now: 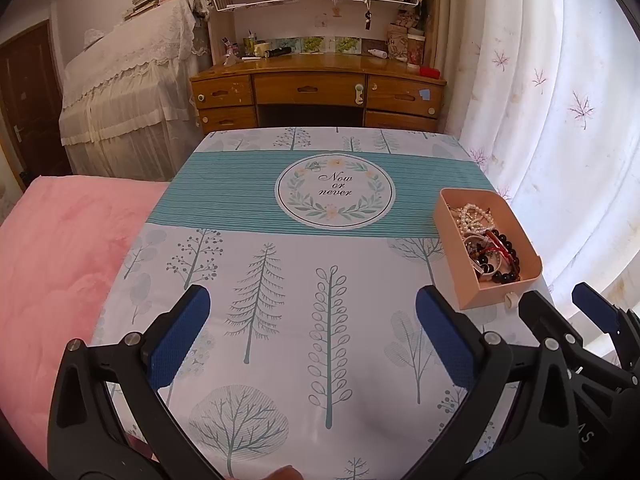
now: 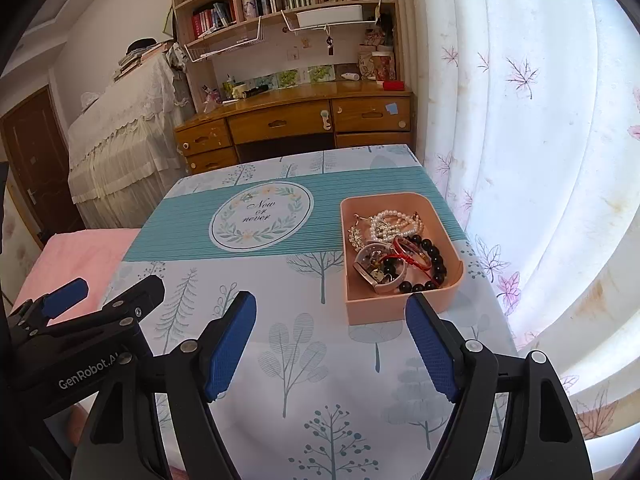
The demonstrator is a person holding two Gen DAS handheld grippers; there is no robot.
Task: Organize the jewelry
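One pink tray sits near the right edge of the table, close to the white curtain, and holds a heap of jewelry: a pearl bracelet, a dark bead bracelet, a red cord and a silvery bangle. Just short of the tray's near wall the right gripper hangs with jaws spread wide and nothing between them. Beside it, toward the pink blanket at the table's left edge, the left gripper is likewise spread and empty, above the tree-printed tablecloth
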